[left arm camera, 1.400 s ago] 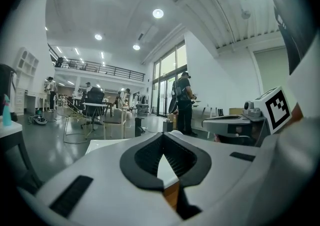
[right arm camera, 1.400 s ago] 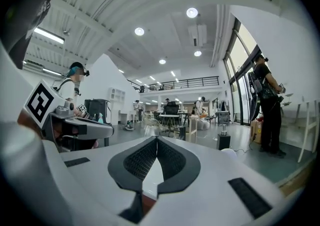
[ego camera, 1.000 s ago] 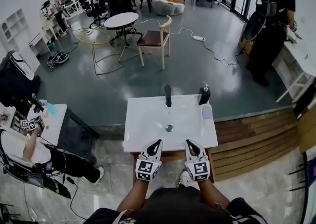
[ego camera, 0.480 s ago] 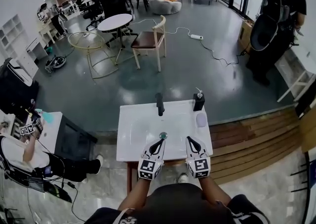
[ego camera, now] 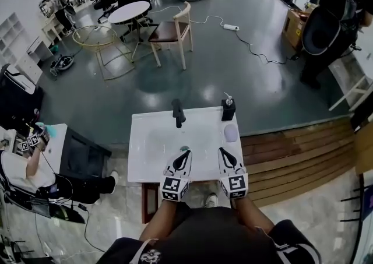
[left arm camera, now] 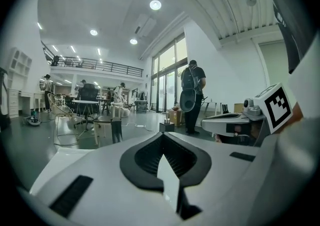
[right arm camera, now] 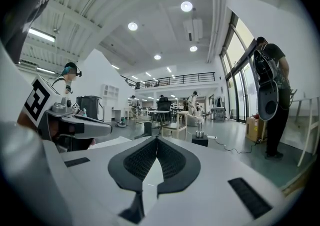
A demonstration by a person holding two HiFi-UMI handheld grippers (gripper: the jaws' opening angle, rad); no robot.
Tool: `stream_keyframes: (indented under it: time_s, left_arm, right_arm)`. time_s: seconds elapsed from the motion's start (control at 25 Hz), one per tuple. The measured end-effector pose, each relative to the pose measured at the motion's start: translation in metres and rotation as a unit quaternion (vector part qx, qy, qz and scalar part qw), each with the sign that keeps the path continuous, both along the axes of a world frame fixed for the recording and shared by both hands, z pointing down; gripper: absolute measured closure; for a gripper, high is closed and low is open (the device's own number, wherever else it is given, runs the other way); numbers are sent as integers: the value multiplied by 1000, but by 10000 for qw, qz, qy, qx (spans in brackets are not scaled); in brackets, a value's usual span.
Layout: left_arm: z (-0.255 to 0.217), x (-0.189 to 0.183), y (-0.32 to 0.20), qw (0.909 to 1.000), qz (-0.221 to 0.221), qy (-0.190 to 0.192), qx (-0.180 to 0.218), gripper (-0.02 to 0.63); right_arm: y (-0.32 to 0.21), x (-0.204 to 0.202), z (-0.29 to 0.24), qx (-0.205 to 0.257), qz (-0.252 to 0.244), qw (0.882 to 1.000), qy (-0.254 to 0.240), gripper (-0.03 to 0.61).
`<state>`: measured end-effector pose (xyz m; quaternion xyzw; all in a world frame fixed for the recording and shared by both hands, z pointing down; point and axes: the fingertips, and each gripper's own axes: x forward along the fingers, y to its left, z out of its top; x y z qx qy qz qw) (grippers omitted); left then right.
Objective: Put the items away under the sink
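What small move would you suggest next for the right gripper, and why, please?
I would probably open the right gripper, ready to reach for the black soap dispenser. Its jaws are shut on nothing, it hangs over the near edge of the white sink, and the dispenser stands at the far right corner.

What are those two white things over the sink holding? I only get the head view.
Observer: Nothing. In its own view, the left gripper has its jaws together and empty.
Operator: And the other one?
Observer: The right gripper has its jaws shut as well, with nothing between them.
Operator: What's overhead?
Observer: Round ceiling lights, switched on.
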<state>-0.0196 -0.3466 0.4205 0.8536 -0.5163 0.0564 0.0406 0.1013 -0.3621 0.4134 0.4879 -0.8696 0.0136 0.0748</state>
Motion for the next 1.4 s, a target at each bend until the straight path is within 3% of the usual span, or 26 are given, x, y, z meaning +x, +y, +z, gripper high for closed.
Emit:
stream_keyframes:
  time_s: [0.2, 0.76, 1.2, 1.4]
  left_arm:
    - [6, 5, -6, 9999, -48, 41, -155, 607]
    - [23, -5, -52, 9995, -19, 60, -298, 606]
    - [37, 2, -68, 9989, 25, 122, -459, 607]
    - [43, 0, -72, 9985, -30, 117, -541, 607]
  right_arm:
    - [-11, 15, 6, -98, 180, 9997, -102, 557]
    - [-61, 29, 43, -578, 604, 9959, 338, 544]
    - [-92, 51, 80, -1290, 982, 9861, 362, 212]
    - [-108, 56, 103, -1665, 1060, 9788, 540, 154]
